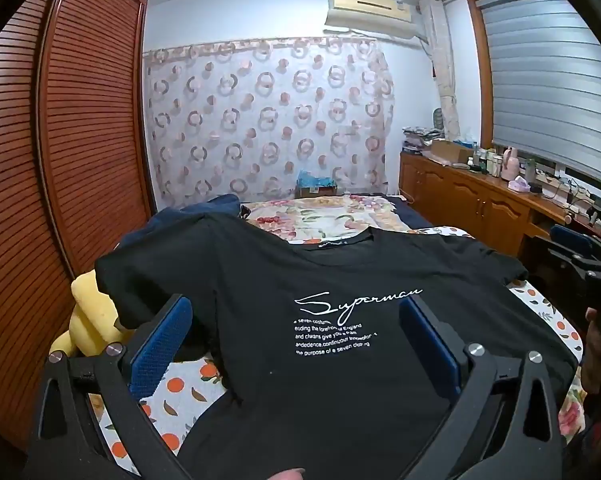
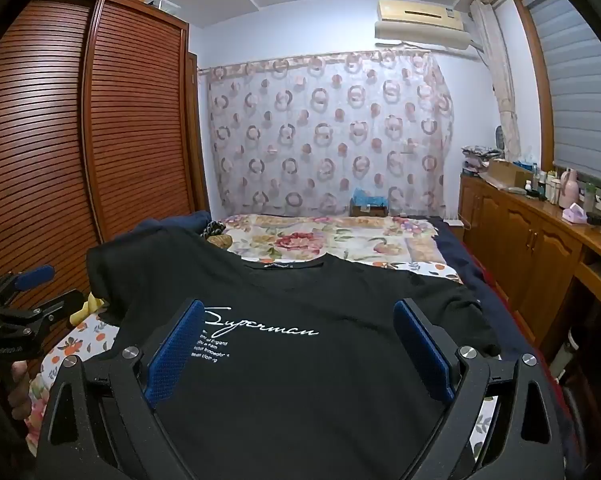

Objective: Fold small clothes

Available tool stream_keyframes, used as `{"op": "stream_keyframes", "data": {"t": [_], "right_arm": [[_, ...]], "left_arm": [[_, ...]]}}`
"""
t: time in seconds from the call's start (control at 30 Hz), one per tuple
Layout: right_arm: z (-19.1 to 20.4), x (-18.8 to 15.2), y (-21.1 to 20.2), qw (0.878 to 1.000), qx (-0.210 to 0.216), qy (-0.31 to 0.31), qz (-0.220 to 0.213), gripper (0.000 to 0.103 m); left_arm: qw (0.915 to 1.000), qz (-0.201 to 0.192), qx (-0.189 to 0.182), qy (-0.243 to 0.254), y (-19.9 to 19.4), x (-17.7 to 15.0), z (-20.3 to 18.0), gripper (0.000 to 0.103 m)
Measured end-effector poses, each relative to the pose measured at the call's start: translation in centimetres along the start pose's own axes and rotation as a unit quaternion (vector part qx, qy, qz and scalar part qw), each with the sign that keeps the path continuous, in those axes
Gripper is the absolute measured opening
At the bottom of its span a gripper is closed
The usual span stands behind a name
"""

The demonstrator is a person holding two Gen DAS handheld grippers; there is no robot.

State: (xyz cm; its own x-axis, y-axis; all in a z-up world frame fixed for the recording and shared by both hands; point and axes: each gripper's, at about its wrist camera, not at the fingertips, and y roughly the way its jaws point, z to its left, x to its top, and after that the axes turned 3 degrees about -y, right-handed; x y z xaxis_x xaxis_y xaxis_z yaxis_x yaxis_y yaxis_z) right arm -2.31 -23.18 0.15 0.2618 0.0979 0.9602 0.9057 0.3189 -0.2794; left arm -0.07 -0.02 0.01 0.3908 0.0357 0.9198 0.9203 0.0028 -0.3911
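Black cotton T-shirt (image 1: pixel 340 320) with white script print is spread flat, front up, on the fruit-patterned bed (image 1: pixel 188 392). Left gripper (image 1: pixel 296 336) and right gripper (image 2: pixel 300 336) are held released above it, nothing grasped.

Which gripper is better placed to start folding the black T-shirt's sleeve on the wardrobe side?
Probably left: the left gripper, open, hovers nearer the black T-shirt's wardrobe-side sleeve; the right gripper sits toward the other sleeve.

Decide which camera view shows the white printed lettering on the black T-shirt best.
The left wrist view: the white printed lettering on the black cotton T-shirt lies unobstructed between the pads. In the right wrist view, a blue pad hides the start of the lettering.
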Motion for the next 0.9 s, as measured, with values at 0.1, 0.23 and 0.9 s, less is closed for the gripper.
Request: {"op": "stream_keyframes", "data": {"t": [0.1, 0.23, 0.9], "right_arm": [[0.08, -0.01, -0.06, 1.0, 0.001, 0.001, -0.002, 0.096], [0.55, -0.02, -0.25, 1.0, 0.003, -0.002, -0.002, 0.096], [-0.27, -0.04, -0.07, 1.0, 0.006, 0.011, -0.002, 0.096]], "left_arm": [[1.0, 0.0, 0.003, 0.0, 0.04, -0.02, 0.04, 0.103], [1.0, -0.001, 0.004, 0.004, 0.03, -0.04, -0.02, 0.103], [1.0, -0.004, 0.002, 0.004, -0.3, 0.2, -0.27, 0.103]]}}
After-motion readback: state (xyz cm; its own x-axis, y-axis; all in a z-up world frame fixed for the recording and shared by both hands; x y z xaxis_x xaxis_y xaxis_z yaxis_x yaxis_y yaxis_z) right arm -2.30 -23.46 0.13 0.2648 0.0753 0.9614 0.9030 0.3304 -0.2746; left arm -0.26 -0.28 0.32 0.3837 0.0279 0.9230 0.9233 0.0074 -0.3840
